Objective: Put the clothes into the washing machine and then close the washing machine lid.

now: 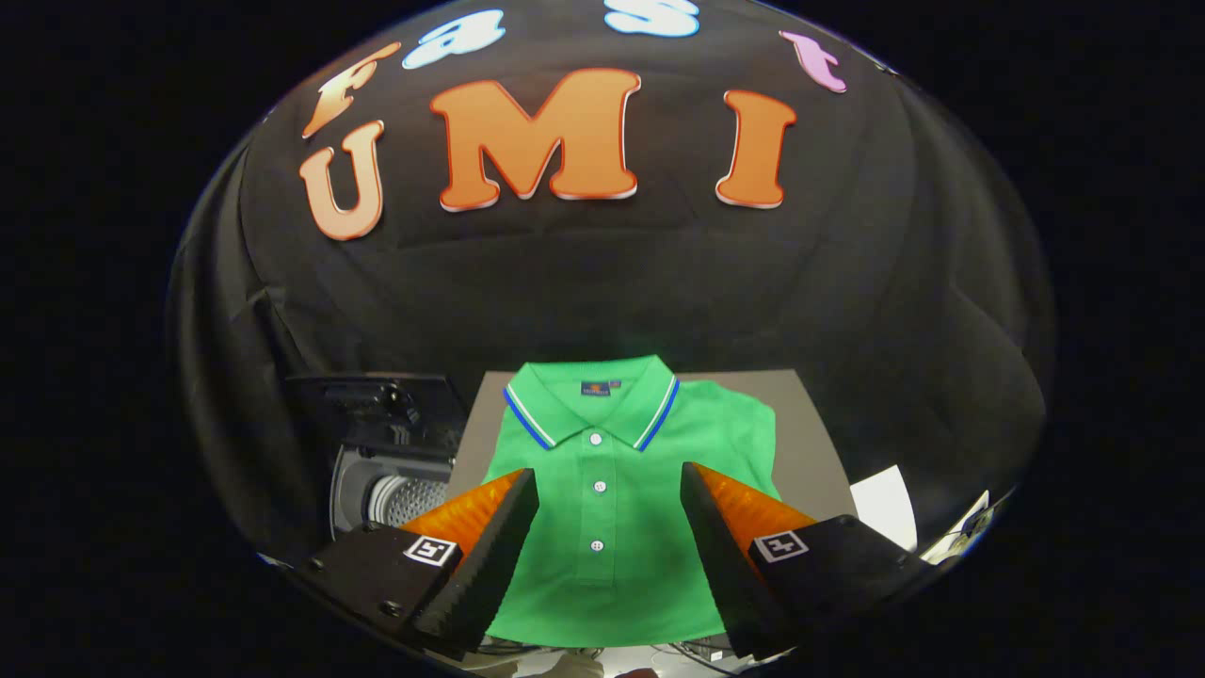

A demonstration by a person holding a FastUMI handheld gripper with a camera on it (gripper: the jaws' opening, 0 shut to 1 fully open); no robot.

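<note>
Shirt: my landmark, the shirt [612,508] lies flat on the table [810,443], its collar on the far side from me.
Table: under the shirt, with bare parts showing past the collar and to the shirt's right.
Washing machine: the washing machine [391,471] stands to the left of the shirt, its lid [372,405] up at the back and its drum [405,499] open.
My claw: the gripper [610,527] hangs over the shirt's near part, fingers wide apart, one finger [490,556] to each side of the shirt's buttons.
Wall: behind the shirt.
</note>
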